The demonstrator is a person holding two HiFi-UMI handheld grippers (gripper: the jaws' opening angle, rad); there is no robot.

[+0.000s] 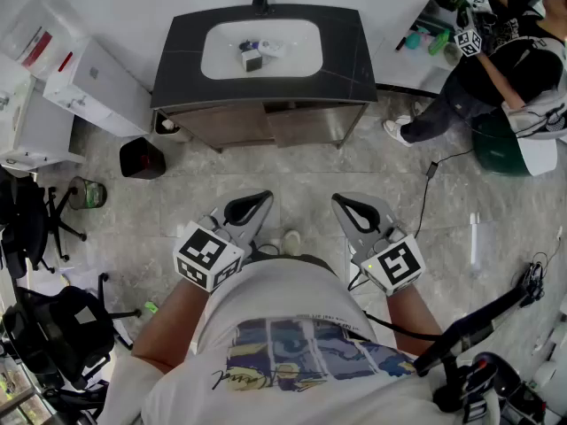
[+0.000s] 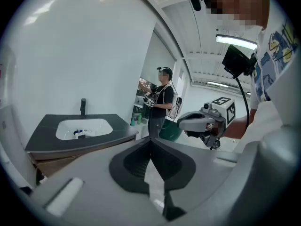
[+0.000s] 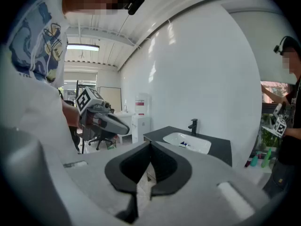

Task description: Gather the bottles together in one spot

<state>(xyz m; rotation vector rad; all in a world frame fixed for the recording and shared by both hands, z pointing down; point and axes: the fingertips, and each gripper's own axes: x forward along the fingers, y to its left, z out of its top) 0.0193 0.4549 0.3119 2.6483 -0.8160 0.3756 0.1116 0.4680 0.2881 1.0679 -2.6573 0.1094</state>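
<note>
I note the left hand-held gripper (image 1: 262, 198) and right hand-held gripper (image 1: 340, 200) both closed on nothing, well apart from the counter (image 1: 177, 65); bottles (image 1: 257, 54) lie in its sink (image 1: 215, 60).

The left tool (image 1: 262, 199) and right tool (image 1: 340, 201) are matt grey plastic; the basin (image 1: 221, 57) glossy white, the countertop (image 1: 181, 65) matt dark.

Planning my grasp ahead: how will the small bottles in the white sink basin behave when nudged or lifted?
The bottles look tiny beside the basin, so they are probably light and easily knocked. The basin's smooth curved floor suggests they may slide or roll toward its middle when nudged. They show too small to judge material or fragility.
</note>
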